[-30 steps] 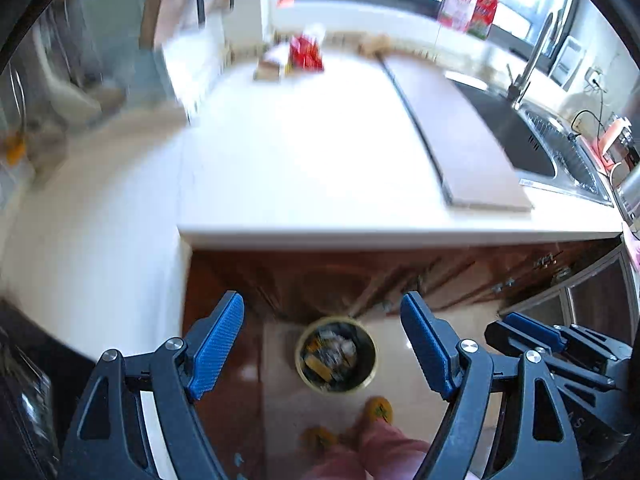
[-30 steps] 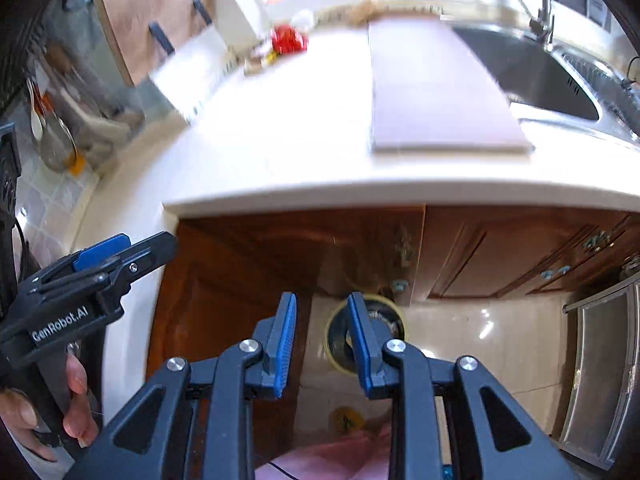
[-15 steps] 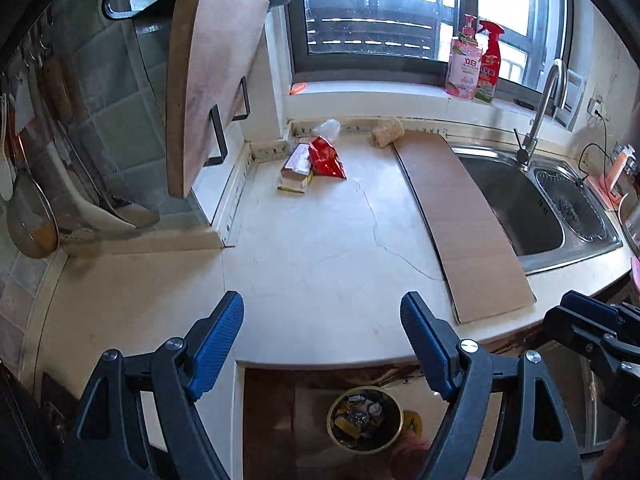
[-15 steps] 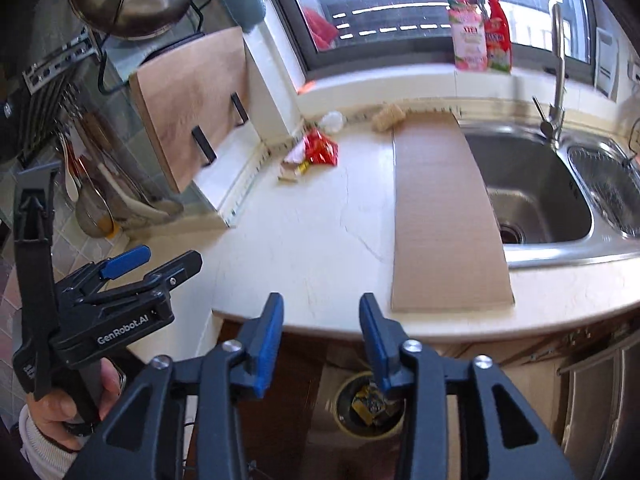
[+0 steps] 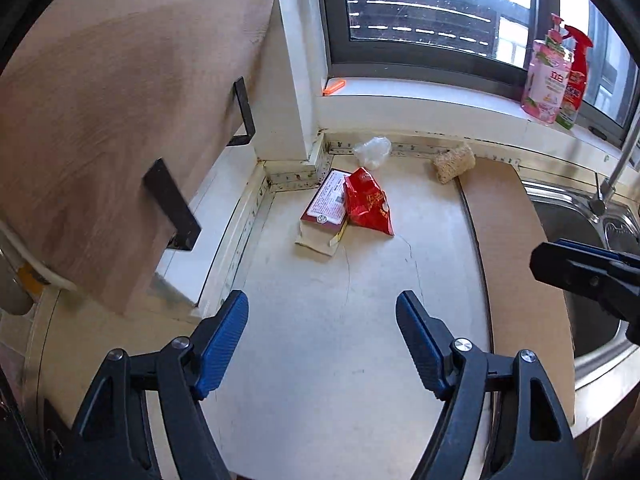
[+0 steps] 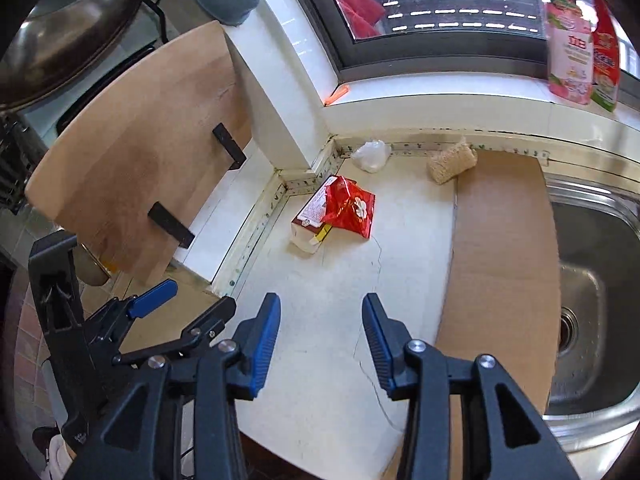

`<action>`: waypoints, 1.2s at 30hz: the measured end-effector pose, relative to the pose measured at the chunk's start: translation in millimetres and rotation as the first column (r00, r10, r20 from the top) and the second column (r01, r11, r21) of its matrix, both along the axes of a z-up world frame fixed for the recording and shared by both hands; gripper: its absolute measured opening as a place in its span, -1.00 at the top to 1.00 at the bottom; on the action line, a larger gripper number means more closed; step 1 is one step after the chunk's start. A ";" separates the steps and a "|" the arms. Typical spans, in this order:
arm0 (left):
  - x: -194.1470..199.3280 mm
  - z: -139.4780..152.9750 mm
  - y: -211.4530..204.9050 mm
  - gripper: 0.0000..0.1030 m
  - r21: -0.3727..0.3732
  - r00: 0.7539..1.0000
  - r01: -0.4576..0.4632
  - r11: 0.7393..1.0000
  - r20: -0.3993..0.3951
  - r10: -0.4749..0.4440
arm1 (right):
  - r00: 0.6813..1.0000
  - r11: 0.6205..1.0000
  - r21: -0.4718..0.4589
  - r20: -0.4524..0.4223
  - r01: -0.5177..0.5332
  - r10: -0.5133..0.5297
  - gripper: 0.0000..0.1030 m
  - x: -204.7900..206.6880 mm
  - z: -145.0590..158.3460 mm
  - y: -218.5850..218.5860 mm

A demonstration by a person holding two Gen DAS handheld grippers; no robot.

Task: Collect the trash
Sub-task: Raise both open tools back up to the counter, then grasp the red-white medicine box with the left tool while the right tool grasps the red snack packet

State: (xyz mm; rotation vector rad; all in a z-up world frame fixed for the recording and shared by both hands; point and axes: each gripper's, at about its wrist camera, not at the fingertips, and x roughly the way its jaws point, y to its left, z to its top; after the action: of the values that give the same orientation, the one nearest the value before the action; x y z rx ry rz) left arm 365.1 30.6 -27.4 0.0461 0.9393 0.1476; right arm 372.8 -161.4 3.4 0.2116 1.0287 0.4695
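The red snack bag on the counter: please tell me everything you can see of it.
The red snack bag is crinkled, shiny foil with a white mark on one side. It looks opened and mostly flat. It lies on the white counter near the back corner, partly over a flat carton. A white plastic bag sits behind it, apart. Neither gripper touches it.
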 end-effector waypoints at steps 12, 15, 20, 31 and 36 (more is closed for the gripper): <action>120.6 -59.9 6.4 -0.26 0.046 0.993 -0.086 0.995 -0.079 0.090 | 0.968 0.993 0.069 -0.224 -0.097 0.110 0.17 189.1 -101.1 38.1; 132.1 -71.8 11.2 -0.26 0.053 0.990 -0.096 0.994 -0.096 0.101 | 0.955 0.992 0.056 -0.270 -0.114 0.125 0.17 208.9 -126.7 55.1; 142.8 -83.9 23.7 -0.26 0.033 0.986 -0.119 0.992 -0.111 0.122 | 0.937 0.990 0.021 -0.321 -0.139 0.139 0.17 224.3 -159.1 73.7; 173.3 -100.6 30.1 -0.41 -0.095 0.985 -0.069 0.993 -0.167 0.053 | 0.941 0.986 -0.028 -0.304 -0.163 0.146 0.70 214.2 -168.4 59.0; 199.0 -114.5 27.9 -0.41 -0.108 0.977 -0.038 0.993 -0.213 0.014 | 0.957 0.993 -0.055 -0.277 -0.106 0.086 0.75 215.0 -159.4 27.5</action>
State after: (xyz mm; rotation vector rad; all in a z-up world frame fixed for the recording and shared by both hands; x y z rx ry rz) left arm 564.2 58.5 -141.8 -0.0547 1.1598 0.1161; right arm 587.8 -133.9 -156.0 0.1678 1.3295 0.5007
